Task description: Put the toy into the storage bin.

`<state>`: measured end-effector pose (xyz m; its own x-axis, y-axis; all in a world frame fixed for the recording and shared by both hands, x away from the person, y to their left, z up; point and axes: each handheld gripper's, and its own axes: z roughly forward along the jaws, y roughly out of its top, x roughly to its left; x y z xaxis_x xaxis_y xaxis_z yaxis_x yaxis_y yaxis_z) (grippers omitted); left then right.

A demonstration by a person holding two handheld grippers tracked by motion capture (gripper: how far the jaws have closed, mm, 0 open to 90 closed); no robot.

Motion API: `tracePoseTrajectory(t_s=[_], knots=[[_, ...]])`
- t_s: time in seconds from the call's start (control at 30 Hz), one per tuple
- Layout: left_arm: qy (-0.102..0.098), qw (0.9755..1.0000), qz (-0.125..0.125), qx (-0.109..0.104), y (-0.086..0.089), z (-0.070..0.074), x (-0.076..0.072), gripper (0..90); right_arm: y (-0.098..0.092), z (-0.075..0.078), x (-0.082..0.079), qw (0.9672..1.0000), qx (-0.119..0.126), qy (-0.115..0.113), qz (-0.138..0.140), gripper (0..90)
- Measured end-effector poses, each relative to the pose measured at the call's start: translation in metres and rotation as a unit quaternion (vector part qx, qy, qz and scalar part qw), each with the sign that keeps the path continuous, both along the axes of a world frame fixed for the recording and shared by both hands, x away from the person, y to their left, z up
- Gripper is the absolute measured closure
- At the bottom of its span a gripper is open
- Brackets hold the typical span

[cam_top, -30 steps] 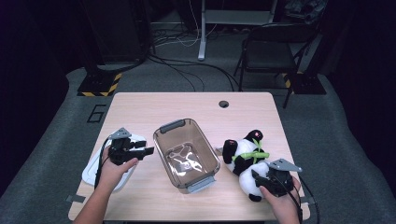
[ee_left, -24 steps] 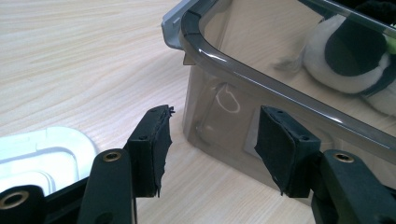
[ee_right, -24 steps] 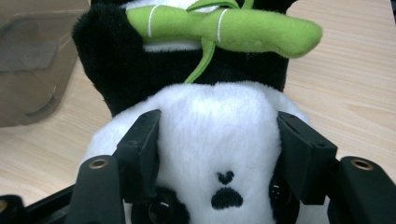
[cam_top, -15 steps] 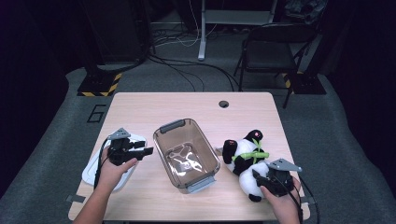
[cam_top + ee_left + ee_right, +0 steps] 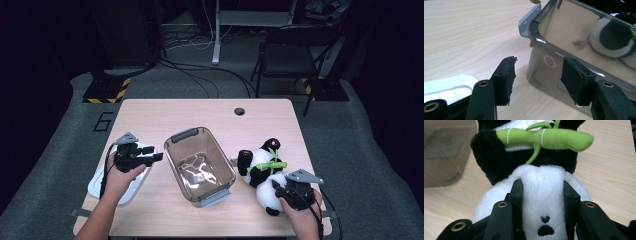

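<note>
A black-and-white panda plush (image 5: 257,165) with a green bamboo sprig (image 5: 270,164) lies on the table at the right. My right gripper (image 5: 281,189) is at its near end. In the right gripper view its jaws (image 5: 542,184) have just been closing and now press into the plush's white body (image 5: 541,202), below the bamboo (image 5: 544,136). My left gripper (image 5: 157,157) hovers over a white lid (image 5: 112,184), pointing at the clear plastic container (image 5: 223,156). Its jaws (image 5: 539,66) stand open with nothing between them, just short of the container's wall (image 5: 549,42).
The container sits empty in the middle of the wooden table, grey latches at both ends. A round cable hole (image 5: 239,111) lies near the table's far edge. Behind the table are a folding chair (image 5: 290,50) and cables on the floor.
The right gripper's jaws have drawn in on the panda's white body. Both hands and the left gripper stay where they were.
</note>
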<state>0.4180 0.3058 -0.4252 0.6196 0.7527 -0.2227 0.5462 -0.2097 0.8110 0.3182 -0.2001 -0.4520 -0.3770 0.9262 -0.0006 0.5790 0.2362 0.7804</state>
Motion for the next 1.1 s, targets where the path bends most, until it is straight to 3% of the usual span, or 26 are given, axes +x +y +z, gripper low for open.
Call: tracePoseTrajectory(t_s=[0.2,0.33,0.57,0.7,0.8,0.9,1.1], knots=[[-0.008,1.0000,-0.003,-0.003,-0.002,0.008,0.007,43.8,-0.006,0.005,-0.002,0.9997,0.023,-0.004,-0.010,63.0],[-0.009,0.9999,-0.007,-0.004,-0.006,0.013,0.015,43.5,-0.009,0.012,-0.006,0.9995,0.024,-0.016,-0.017,63.0],[-0.007,0.9999,-0.015,-0.001,-0.025,0.012,0.035,44.0,-0.012,0.017,-0.009,0.9988,0.035,-0.026,-0.022,62.8],[-0.007,0.9998,-0.011,0.012,-0.033,0.008,0.041,50.0,-0.013,0.019,-0.010,0.9985,0.040,-0.031,-0.022,62.7],[-0.008,0.9997,0.000,0.023,-0.036,0.005,0.043,60.6,-0.013,0.021,-0.012,0.9984,0.041,-0.034,-0.020,62.6],[0.005,0.9998,-0.003,0.017,-0.036,0.002,0.044,68.2,-0.013,0.023,-0.013,0.9984,0.041,-0.036,-0.017,62.5],[0.013,0.9996,0.005,0.025,-0.034,0.004,0.038,70.3,-0.012,0.027,-0.012,0.9982,0.044,-0.039,-0.010,62.5]])
